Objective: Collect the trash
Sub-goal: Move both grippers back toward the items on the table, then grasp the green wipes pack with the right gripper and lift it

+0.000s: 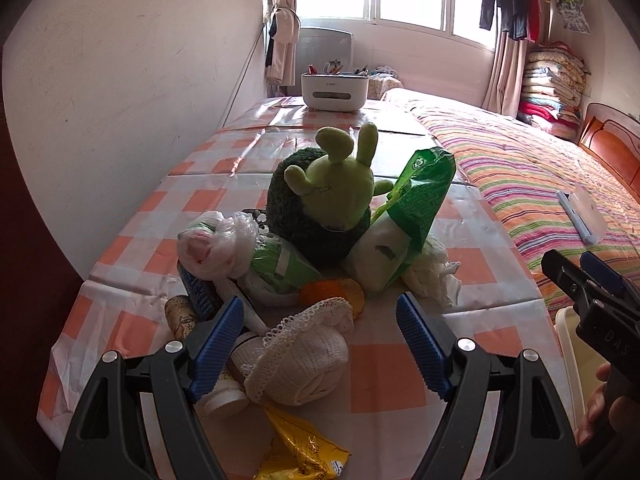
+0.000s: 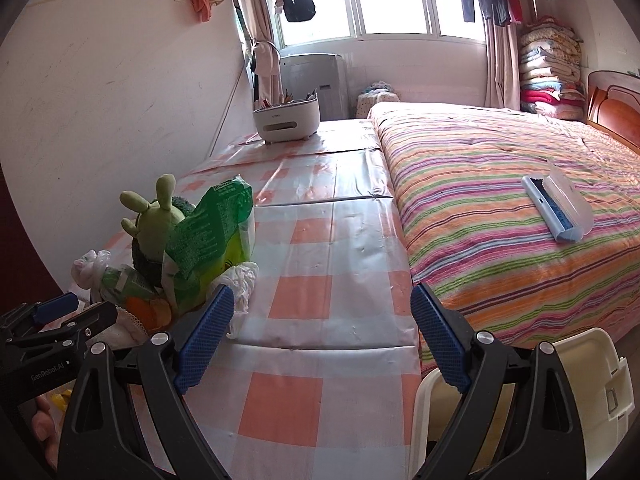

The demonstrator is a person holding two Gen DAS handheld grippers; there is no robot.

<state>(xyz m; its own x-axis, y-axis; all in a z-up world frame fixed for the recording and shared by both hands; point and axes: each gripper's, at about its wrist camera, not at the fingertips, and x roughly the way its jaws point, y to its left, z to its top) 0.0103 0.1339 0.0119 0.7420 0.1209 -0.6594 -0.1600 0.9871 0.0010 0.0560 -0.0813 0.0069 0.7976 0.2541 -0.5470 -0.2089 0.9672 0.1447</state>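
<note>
A heap of litter lies on the checked tablecloth (image 1: 400,380). It holds a green snack bag (image 1: 416,208), a knotted white plastic bag (image 1: 216,248), a crumpled tissue (image 1: 432,276), a yellow wrapper (image 1: 304,452), an orange scrap (image 1: 332,292) and a small bottle (image 1: 224,400). A green plush toy (image 1: 332,200) sits in the middle of the heap. My left gripper (image 1: 320,344) is open, and its pads stand apart either side of a white lace cloth (image 1: 304,356). My right gripper (image 2: 322,340) is open over bare tablecloth, right of the heap, with nothing between its fingers.
A white bin (image 2: 592,380) stands below the table's right edge, beside the striped bed (image 2: 500,200). A blue lint brush (image 2: 560,208) lies on the bed. A white pen organiser (image 2: 286,120) sits at the table's far end. The wall runs along the left.
</note>
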